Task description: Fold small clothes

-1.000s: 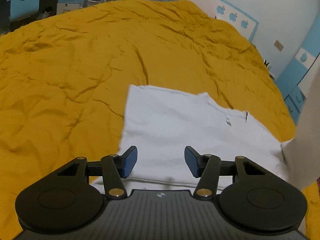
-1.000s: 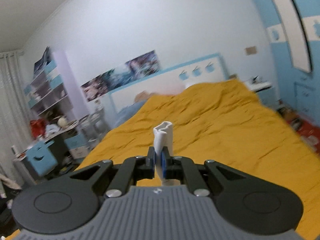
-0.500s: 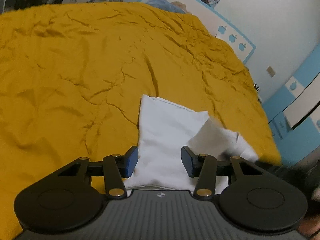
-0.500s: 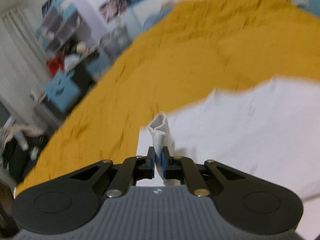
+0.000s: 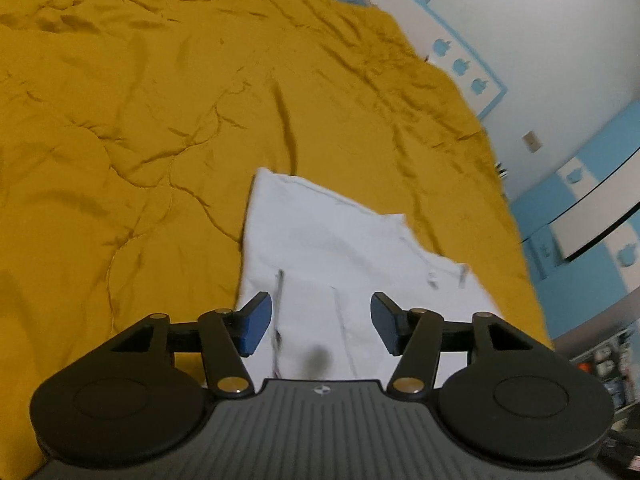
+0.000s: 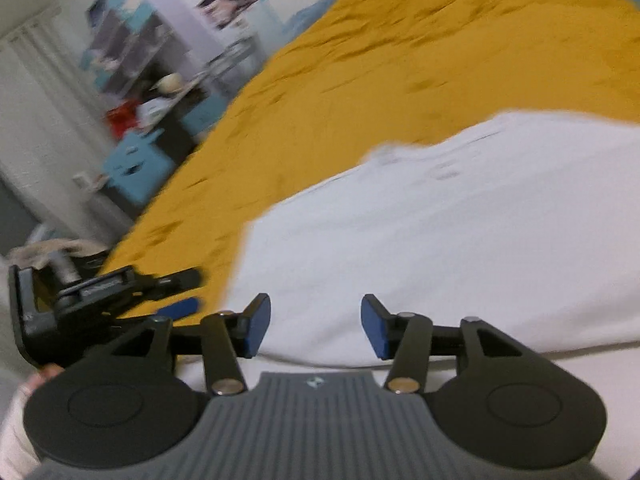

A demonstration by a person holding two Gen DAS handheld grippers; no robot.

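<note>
My left gripper (image 5: 321,328) pointed downward at a slant, its jaws opening with nothing pinched between the blue pads (image 5: 253,330). My right gripper (image 6: 316,330) pointed downward at a similar slant, and its jaws were opening too, the pads standing apart and gripping nothing. From the right wrist view, my left gripper (image 6: 176,292) showed just to the left of the right one's near finger, low and close beside it. A bit of my hand (image 6: 40,374) showed at its rear, blurred.
</note>
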